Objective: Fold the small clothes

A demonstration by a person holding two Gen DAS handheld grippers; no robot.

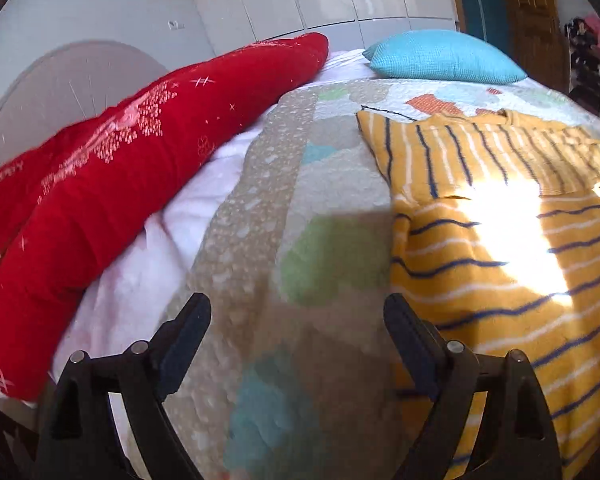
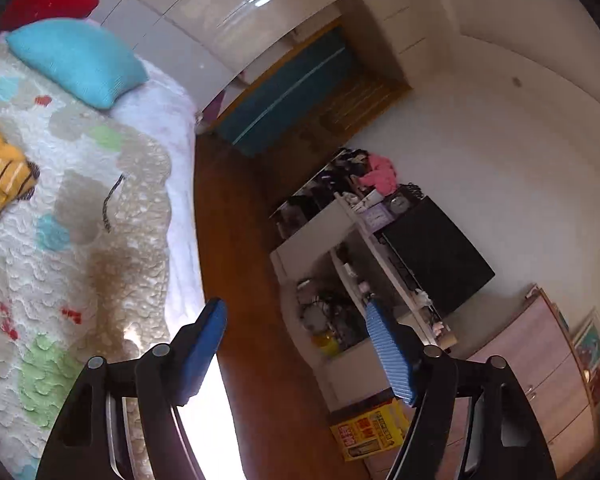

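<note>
While both tongs [image 1: 298,318] [image 2: 296,334] gape empty, only the left view shows the striped sweater [image 1: 500,240] fully, seemingly part-folded.

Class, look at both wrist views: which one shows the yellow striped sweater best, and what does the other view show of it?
The left wrist view: the yellow striped sweater fills its right side, lying spread on the patterned quilt, stripes and a folded sleeve plain, though sunlight washes out a patch. The right wrist view catches only a small bunched part at its left edge.
</note>
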